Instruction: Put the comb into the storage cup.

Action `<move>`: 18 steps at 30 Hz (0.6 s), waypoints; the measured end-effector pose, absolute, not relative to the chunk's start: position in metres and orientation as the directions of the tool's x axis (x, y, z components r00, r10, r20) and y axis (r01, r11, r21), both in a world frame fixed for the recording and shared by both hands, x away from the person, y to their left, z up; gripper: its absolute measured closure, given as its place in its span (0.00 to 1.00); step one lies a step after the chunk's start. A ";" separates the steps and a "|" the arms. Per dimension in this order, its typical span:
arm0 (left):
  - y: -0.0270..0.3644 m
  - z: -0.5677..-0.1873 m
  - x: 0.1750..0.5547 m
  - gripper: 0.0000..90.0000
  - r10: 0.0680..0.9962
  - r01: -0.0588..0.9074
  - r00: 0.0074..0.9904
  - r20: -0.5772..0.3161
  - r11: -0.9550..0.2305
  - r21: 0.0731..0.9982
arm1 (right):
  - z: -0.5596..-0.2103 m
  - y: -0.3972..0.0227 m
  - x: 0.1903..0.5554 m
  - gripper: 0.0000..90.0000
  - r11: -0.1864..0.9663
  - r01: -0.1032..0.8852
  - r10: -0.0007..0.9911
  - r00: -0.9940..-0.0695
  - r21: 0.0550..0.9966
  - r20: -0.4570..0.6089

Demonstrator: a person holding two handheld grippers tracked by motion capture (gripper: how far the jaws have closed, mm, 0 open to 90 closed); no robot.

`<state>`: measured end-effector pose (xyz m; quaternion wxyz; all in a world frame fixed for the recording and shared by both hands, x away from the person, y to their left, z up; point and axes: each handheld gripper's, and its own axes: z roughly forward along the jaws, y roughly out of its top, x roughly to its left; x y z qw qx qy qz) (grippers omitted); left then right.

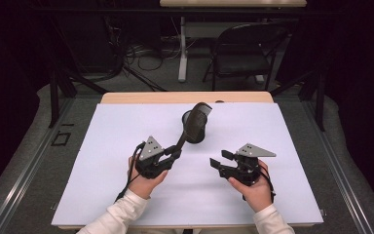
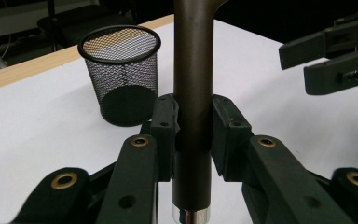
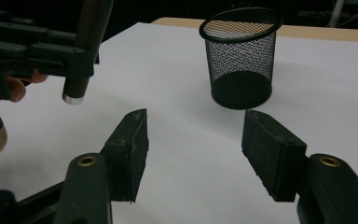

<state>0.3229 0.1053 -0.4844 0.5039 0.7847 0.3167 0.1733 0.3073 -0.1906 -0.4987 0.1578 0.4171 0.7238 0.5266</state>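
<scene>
A black wire-mesh cup (image 1: 189,118) stands upright on the white sheet (image 1: 102,161) that covers the table, and everything else is placed here by that cup. On the person's side of the cup, to its left, the left gripper (image 1: 173,153) is clamped shut on the handle of a dark hairbrush (image 1: 195,127); the brush rises slanting from the jaws, and in the high view its head crosses in front of the cup and hides most of it. In the left gripper view the cup (image 2: 121,74) sits beyond and to the left of the handle (image 2: 193,107), apart from it, with the other gripper (image 2: 335,56) off to the right.

The brush has a smooth, round, dark brown-grey handle ending in a small bright metal cap (image 3: 73,99); its broad oval head (image 1: 197,122) is black with ridged teeth along the top edge.

The right gripper (image 1: 216,159) hovers on the near side of the cup, to its right, with its jaws spread wide and nothing between them. In the right gripper view the cup (image 3: 241,56) stands just beyond the gap.

Bare white sheet lies between the cup and both grippers, and on either side of the cup out to the sheet's edges. Behind the cup a strip of wooden table edge (image 1: 141,97) shows, with a folding chair (image 1: 243,48) on the floor farther back.
</scene>
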 end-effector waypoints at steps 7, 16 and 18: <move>0.106 -0.484 0.322 0.81 0.672 0.316 0.739 -0.046 -0.285 0.905 | -0.488 -0.181 0.311 0.47 0.060 0.452 0.745 -0.614 0.890 0.261; 0.107 -0.484 0.322 0.81 0.672 0.320 0.739 -0.052 -0.282 0.904 | -0.474 -0.173 0.317 0.50 0.027 0.460 0.719 -0.625 0.887 0.303; 0.107 -0.485 0.322 0.81 0.672 0.321 0.739 -0.055 -0.279 0.905 | -0.471 -0.172 0.318 0.50 0.024 0.462 0.718 -0.625 0.887 0.307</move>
